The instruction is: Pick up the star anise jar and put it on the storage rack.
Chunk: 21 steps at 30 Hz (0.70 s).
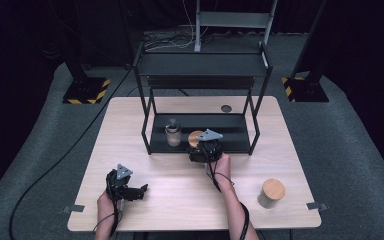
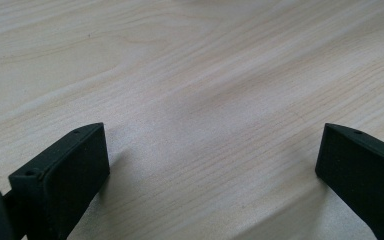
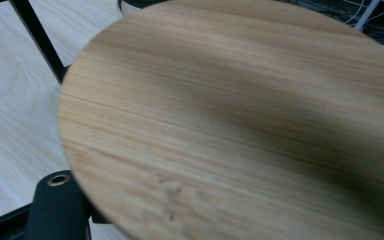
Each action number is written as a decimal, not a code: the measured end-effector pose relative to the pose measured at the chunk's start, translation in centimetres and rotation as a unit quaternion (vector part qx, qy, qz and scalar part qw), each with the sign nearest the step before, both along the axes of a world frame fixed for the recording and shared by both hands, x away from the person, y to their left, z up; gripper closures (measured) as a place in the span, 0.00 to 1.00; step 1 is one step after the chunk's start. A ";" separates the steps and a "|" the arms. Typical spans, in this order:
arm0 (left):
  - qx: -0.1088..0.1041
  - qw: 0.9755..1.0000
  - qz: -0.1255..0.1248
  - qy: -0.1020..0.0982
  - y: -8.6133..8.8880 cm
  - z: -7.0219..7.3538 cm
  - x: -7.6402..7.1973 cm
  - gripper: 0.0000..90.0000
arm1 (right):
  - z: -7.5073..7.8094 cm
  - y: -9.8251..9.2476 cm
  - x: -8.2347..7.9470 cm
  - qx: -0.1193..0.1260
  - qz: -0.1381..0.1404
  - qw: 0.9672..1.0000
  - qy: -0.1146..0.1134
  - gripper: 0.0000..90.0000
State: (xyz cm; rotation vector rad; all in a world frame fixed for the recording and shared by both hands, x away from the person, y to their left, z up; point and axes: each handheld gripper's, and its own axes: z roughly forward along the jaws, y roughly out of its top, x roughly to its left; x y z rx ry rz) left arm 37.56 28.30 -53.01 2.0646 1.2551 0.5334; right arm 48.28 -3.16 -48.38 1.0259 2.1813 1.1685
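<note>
A round wooden lid [image 3: 230,120] lies close over my right gripper's jaws. One black jaw runs in under its lower left rim, and what lies below the lid is hidden. From above, that wooden-lidded jar [image 1: 196,137] sits at the front edge of the black rack's lower shelf [image 1: 230,142]. My right gripper [image 1: 203,148] is shut on it. A glass jar [image 1: 172,135] with a grey top stands on the same shelf to the left. My left gripper [image 1: 130,191] rests near the table's front left, open [image 2: 212,145] over bare wood.
A second jar with a wooden lid [image 1: 271,192] stands on the table [image 1: 180,200] at the front right. The rack's thin black posts [image 1: 145,125] frame the shelf, and its upper shelf [image 1: 202,65] overhangs it. A black post [image 3: 37,35] stands just left of the held lid.
</note>
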 end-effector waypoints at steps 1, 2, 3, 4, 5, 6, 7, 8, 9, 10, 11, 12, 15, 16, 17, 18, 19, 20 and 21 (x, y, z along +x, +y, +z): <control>0.000 1.000 0.000 0.000 0.0 0.0 0.0 0.00 | 0.1 -0.1 0.1 0.001 -0.001 1.000 0.000 0.28; 0.001 1.000 0.000 0.000 0.0 0.0 0.0 0.00 | 0.1 -0.1 0.1 0.002 -0.002 1.000 0.000 0.28; 0.001 1.000 0.000 -0.001 0.0 0.0 0.0 0.00 | 0.2 -0.1 0.2 0.002 -0.002 1.000 -0.001 0.28; 0.001 1.000 0.000 -0.001 0.0 0.0 0.0 0.00 | 0.2 -0.2 0.3 0.002 -0.003 1.000 -0.001 0.28; 0.001 1.000 0.000 -0.001 0.0 0.0 0.0 0.00 | 0.3 -0.2 0.3 0.002 -0.003 1.000 -0.001 0.28; 0.001 1.000 0.000 0.000 0.0 0.0 0.0 0.00 | 0.3 -0.2 0.3 0.002 -0.003 1.000 -0.001 0.28; 0.001 1.000 0.000 0.000 0.0 0.0 0.0 0.00 | 0.3 -0.2 0.4 0.001 -0.004 1.000 -0.002 0.28; 0.001 1.000 0.000 -0.001 0.0 0.0 0.0 0.00 | 0.4 -0.2 0.4 0.001 -0.003 1.000 -0.003 0.28; 0.001 1.000 0.000 -0.001 0.0 0.0 0.0 0.00 | 0.4 -0.2 0.5 0.000 -0.003 1.000 -0.003 0.28; 0.001 1.000 0.000 0.000 0.0 0.0 0.0 0.00 | 0.4 -0.2 0.5 0.000 -0.003 1.000 -0.002 0.28; 0.000 1.000 0.000 0.000 0.0 0.0 0.0 0.00 | 0.4 -0.2 0.6 0.000 -0.004 1.000 -0.002 0.28; 0.000 1.000 0.000 0.000 0.0 0.0 0.0 0.00 | 0.5 -0.2 0.6 0.000 -0.004 1.000 -0.002 0.28; 0.001 1.000 0.000 0.000 0.0 0.0 0.0 0.00 | 0.5 -0.2 0.8 0.000 -0.005 1.000 -0.001 0.28; 0.000 1.000 0.000 0.000 0.0 0.0 0.0 0.00 | 0.6 -0.2 0.8 0.000 -0.006 1.000 -0.001 0.28; 0.000 1.000 0.000 0.000 0.0 0.0 0.0 0.00 | 0.6 -0.2 0.9 -0.001 -0.005 1.000 -0.001 0.28; 0.001 1.000 0.000 -0.001 0.0 0.0 0.0 0.00 | 0.6 -0.2 0.9 -0.002 -0.005 1.000 -0.002 0.28; 0.001 1.000 0.000 -0.001 0.0 0.0 0.0 0.00 | 0.7 -0.2 1.0 -0.002 -0.005 1.000 -0.001 0.28; 0.001 1.000 0.000 0.000 0.0 0.0 0.0 0.00 | 0.7 -0.2 1.0 -0.002 -0.005 1.000 -0.001 0.28; 0.000 1.000 0.000 0.000 0.0 0.0 0.0 0.00 | 0.7 -0.2 1.1 -0.003 -0.005 1.000 -0.002 0.28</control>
